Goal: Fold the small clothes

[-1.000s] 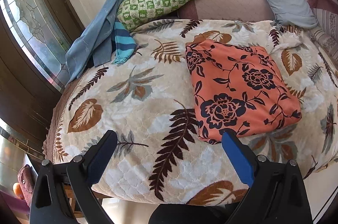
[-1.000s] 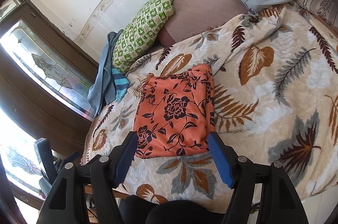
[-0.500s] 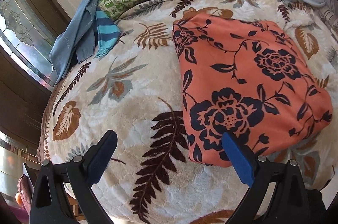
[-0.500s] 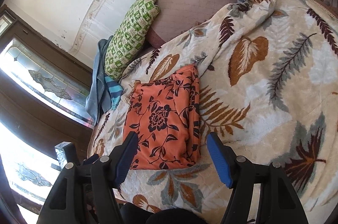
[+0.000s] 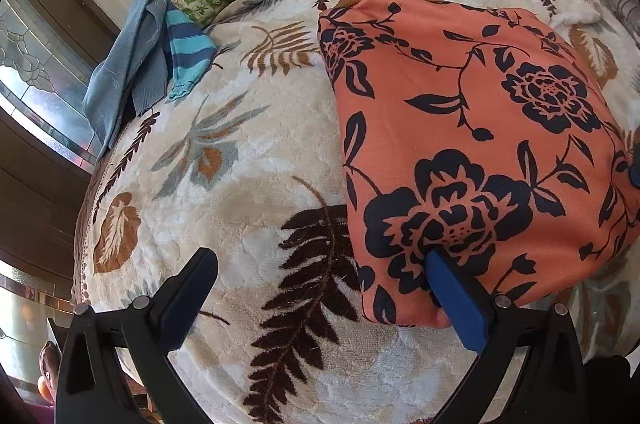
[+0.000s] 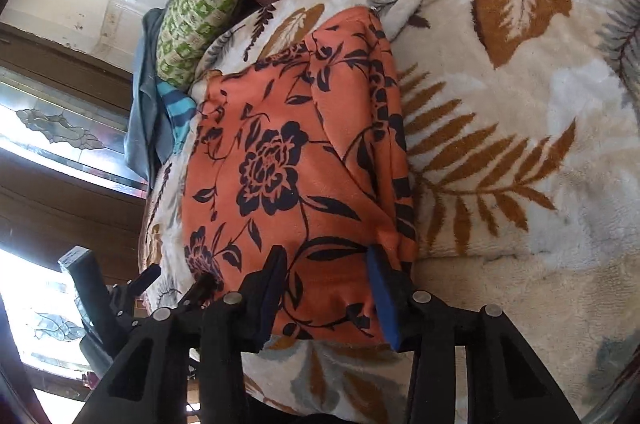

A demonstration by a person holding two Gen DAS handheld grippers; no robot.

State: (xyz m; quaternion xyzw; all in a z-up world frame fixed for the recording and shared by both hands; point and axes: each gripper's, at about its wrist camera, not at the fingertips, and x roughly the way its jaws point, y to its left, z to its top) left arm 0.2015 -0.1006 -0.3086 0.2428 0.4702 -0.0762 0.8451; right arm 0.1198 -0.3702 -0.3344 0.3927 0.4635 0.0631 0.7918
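Orange floral garment (image 5: 472, 128) lies folded on the leaf-print blanket (image 5: 240, 184), close to the bed's near edge. Right hand-held gripper (image 6: 326, 288) straddles its near hem, jaws closing, cloth between them. Left hand-held gripper (image 5: 320, 288) spread wide, one blue finger (image 5: 452, 292) over the garment's corner. No readable writing anywhere.

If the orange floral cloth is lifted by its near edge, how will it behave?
The orange cloth is likely floppy: soft folds already show along its right side. Probably light, since it barely dents the blanket. Lifted by the closing right gripper alone, the stacked layers may sag and unfold.
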